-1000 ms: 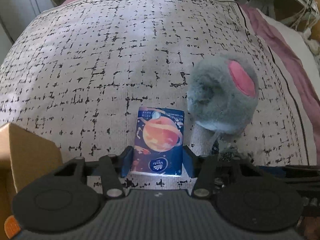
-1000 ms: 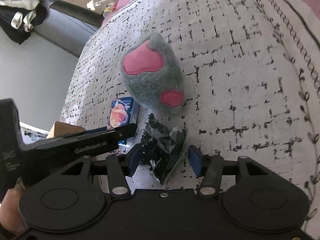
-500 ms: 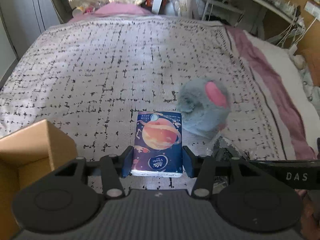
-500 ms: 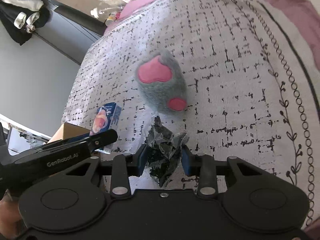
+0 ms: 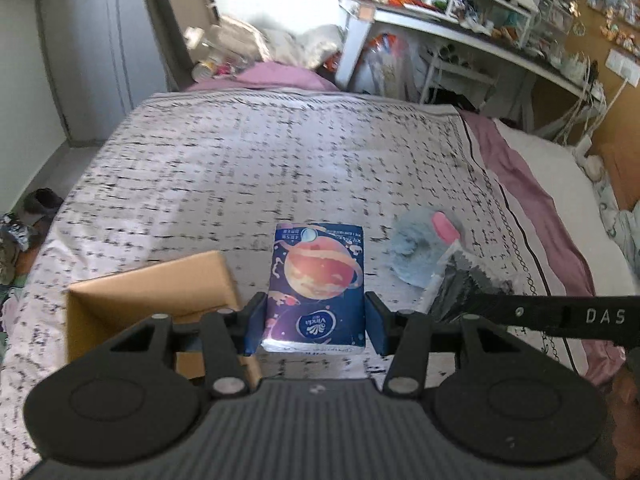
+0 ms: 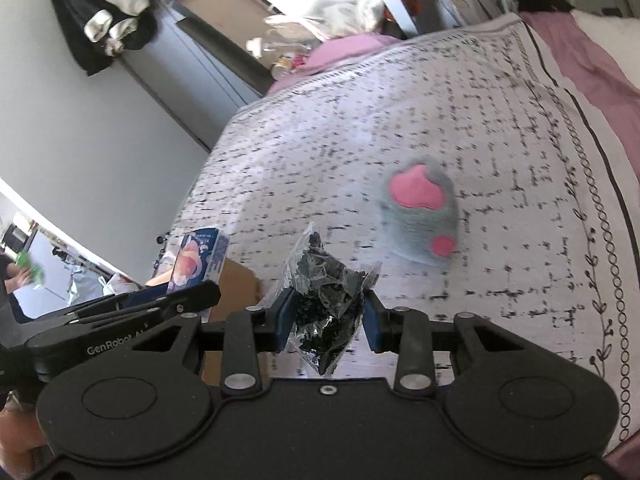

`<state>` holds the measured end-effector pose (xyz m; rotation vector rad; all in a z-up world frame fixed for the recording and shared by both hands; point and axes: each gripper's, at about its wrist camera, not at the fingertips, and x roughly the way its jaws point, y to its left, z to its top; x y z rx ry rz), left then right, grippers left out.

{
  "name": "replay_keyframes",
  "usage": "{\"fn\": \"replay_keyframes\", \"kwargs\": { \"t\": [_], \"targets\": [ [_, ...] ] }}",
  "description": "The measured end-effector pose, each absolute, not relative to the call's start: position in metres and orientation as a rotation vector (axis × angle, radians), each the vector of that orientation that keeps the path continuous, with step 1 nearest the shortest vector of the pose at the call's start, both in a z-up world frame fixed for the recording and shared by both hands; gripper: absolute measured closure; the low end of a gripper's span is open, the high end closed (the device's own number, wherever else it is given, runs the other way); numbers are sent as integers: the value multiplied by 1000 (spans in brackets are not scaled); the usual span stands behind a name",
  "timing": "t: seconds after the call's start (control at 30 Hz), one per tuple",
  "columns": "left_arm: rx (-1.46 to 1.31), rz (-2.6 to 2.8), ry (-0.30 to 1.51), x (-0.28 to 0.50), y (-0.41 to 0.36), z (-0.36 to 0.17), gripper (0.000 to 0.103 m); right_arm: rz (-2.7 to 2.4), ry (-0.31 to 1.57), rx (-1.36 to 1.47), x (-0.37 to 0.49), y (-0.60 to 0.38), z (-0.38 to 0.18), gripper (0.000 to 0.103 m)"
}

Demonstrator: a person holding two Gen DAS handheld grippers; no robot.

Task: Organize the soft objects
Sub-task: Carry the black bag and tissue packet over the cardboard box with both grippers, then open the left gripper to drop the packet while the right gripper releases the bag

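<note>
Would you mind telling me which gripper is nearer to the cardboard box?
Left. The left gripper, holding the tissue pack, sits just beside the cardboard box. The right gripper, shut on the plastic bag, is farther off, toward the grey plush.

Both grippers lifted off bedspread (image 5: 280, 168). Left gripper (image 5: 316, 320) raised with tissue pack (image 5: 318, 284) clamped, now above cardboard box (image 5: 152, 292). Right gripper (image 6: 326, 322) squeezed tighter on crinkly black bag (image 6: 326, 304), bag now off the bed. Grey plush (image 6: 420, 216) left behind, lower and farther off.
</note>
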<state>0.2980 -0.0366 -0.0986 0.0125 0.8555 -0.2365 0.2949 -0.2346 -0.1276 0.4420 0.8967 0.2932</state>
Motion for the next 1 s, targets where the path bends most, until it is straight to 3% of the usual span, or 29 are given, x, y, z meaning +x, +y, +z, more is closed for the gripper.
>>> {"fn": "replay_keyframes", "kwargs": {
  "t": [0.37, 0.8, 1.0],
  "targets": [
    [-19, -154, 816, 279, 29, -91, 53, 344, 863, 376, 290, -184, -106, 68],
    [-95, -104, 852, 287, 86, -128, 53, 391, 860, 276, 293, -123, -97, 68],
    [-122, -88, 817, 283, 103, -130, 46, 406, 866, 239, 299, -98, -101, 68]
  ]
}}
